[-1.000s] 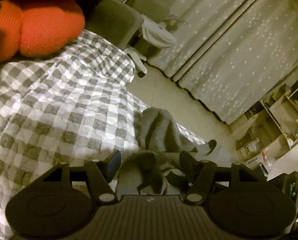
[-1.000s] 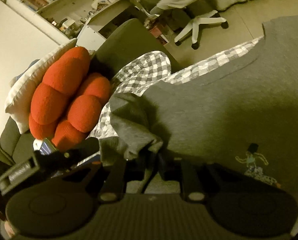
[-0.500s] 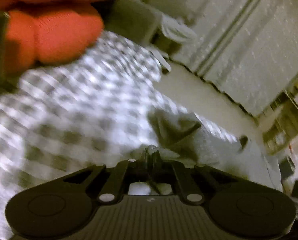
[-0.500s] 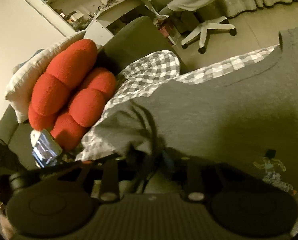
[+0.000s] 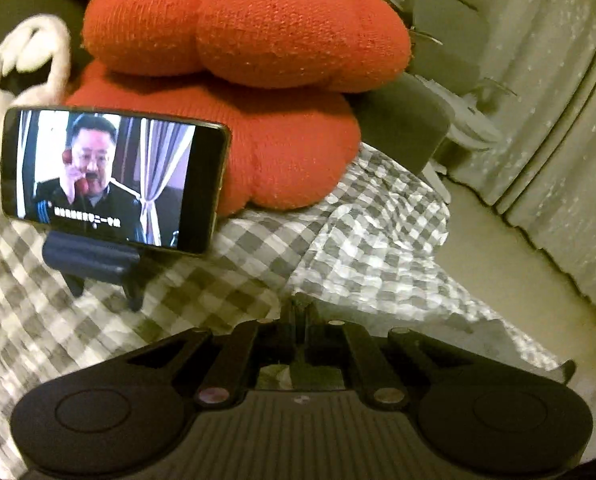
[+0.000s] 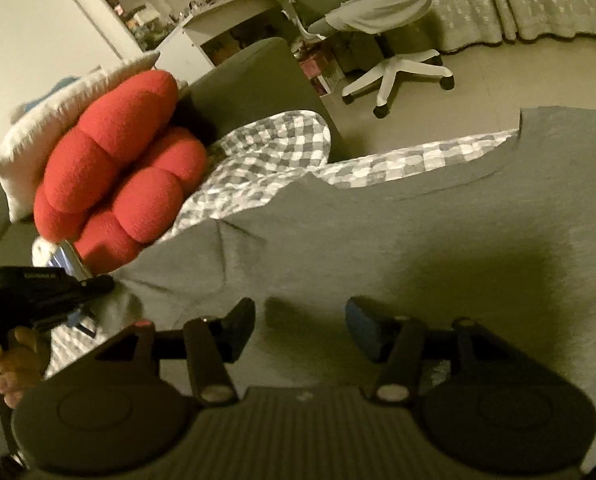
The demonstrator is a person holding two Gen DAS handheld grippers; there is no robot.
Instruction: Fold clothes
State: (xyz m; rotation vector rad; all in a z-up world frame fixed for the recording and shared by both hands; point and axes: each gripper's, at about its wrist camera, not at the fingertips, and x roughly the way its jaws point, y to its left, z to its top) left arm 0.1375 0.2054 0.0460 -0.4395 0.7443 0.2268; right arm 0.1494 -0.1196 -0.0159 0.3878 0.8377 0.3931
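One grey cotton T-shirt lies spread flat on the grey-and-white checked bedspread, beside one red knitted knot cushion and one phone. Left claw clenched, angled downward; whether it pinches cloth I cannot tell. Right claw opening, empty, above the shirt.

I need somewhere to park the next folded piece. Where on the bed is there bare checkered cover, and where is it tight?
Bare checkered cover lies between the red cushion and the bed's edge by the floor, ahead of the left gripper. A narrower strip runs beyond the grey shirt. Tight: the phone on its stand against the cushion.
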